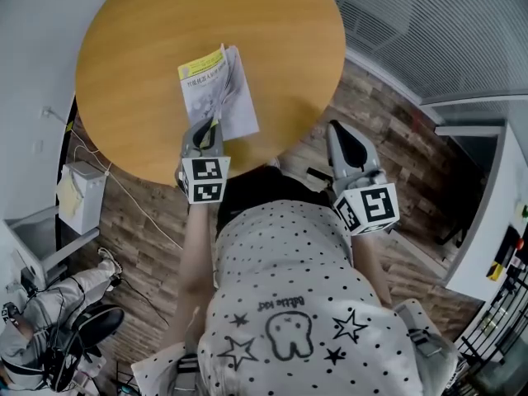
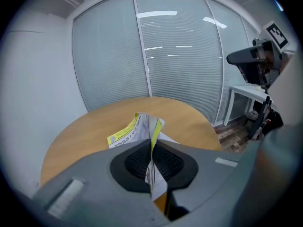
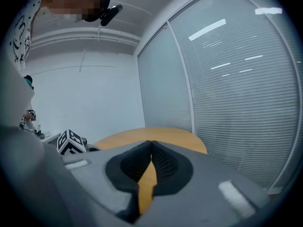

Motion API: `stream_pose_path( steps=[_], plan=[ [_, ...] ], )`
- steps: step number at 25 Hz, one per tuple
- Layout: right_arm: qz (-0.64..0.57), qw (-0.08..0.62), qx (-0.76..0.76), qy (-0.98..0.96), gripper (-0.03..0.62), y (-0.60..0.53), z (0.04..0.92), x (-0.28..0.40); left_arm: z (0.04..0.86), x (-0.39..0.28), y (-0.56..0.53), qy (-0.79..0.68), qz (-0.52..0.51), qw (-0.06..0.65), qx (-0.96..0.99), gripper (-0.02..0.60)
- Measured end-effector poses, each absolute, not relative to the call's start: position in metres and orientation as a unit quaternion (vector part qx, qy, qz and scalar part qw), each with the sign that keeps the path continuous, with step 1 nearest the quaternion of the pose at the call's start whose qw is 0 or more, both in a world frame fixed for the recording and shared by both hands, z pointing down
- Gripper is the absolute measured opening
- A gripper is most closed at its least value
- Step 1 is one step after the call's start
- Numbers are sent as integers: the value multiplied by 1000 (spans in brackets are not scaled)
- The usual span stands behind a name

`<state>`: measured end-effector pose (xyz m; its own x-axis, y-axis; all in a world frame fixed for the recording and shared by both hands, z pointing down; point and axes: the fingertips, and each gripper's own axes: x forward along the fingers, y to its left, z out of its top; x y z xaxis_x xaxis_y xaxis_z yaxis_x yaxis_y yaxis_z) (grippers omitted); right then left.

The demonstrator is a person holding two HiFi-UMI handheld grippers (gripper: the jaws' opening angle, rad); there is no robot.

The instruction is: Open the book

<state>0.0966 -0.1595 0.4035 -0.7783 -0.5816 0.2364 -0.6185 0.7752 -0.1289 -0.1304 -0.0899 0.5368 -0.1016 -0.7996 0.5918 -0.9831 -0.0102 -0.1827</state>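
A thin book [image 1: 216,89] with a yellow-striped white cover lies near the front edge of the round wooden table [image 1: 148,31]. My left gripper [image 1: 210,129] is shut on the cover's near edge, and the cover is lifted off the pages beneath. In the left gripper view the cover [image 2: 127,135] stands up between the dark pads [image 2: 137,161], pinched at the left gripper [image 2: 152,143]. My right gripper [image 1: 337,130] hovers off the table's right edge. In its own view the right gripper [image 3: 151,146] is shut with nothing in it.
A white box [image 1: 81,195] with a cable stands on the wood floor left of the table. A white desk [image 1: 493,221] is at the right. Glass walls with blinds [image 2: 180,56] stand behind the table. Another person [image 1: 37,324] sits at the lower left.
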Motion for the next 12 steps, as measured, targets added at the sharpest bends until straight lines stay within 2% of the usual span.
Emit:
stream_pose_path(
  steps=[12],
  plan=[
    [94,89,306,-943,5,-156,399,85,520,-155,-78,-730,246,152,619,17]
  ],
)
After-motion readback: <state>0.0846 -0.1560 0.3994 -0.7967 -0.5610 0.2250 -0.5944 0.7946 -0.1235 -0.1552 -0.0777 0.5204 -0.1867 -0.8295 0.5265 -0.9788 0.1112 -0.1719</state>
